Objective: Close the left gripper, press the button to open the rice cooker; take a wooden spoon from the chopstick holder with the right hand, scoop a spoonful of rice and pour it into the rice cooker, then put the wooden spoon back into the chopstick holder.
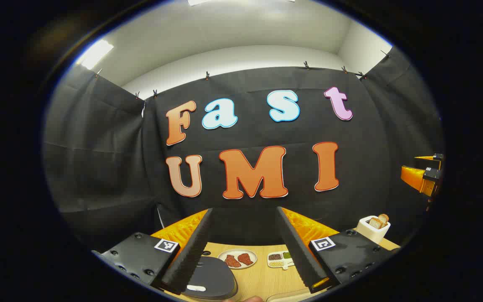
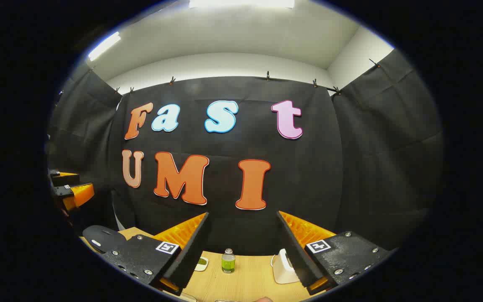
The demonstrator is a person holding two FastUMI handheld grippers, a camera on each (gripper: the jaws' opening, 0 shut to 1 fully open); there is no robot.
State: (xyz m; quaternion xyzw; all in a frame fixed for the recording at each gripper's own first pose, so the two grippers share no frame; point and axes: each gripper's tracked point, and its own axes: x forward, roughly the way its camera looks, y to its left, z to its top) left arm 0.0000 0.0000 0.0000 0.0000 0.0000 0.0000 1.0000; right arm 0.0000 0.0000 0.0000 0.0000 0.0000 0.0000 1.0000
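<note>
Wooden table (image 1: 262,279); rice cooker (image 1: 214,279) beneath parted left gripper (image 1: 245,251) jaws.

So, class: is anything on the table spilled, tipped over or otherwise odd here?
Nothing stands out. The rice cooker sits closed, the plate lies flat, the green bottle stands upright, and no spill shows on the table.

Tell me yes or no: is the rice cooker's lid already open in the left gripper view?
No: the rice cooker lies low with its dark lid flat and shut beneath the open left tool.
</note>
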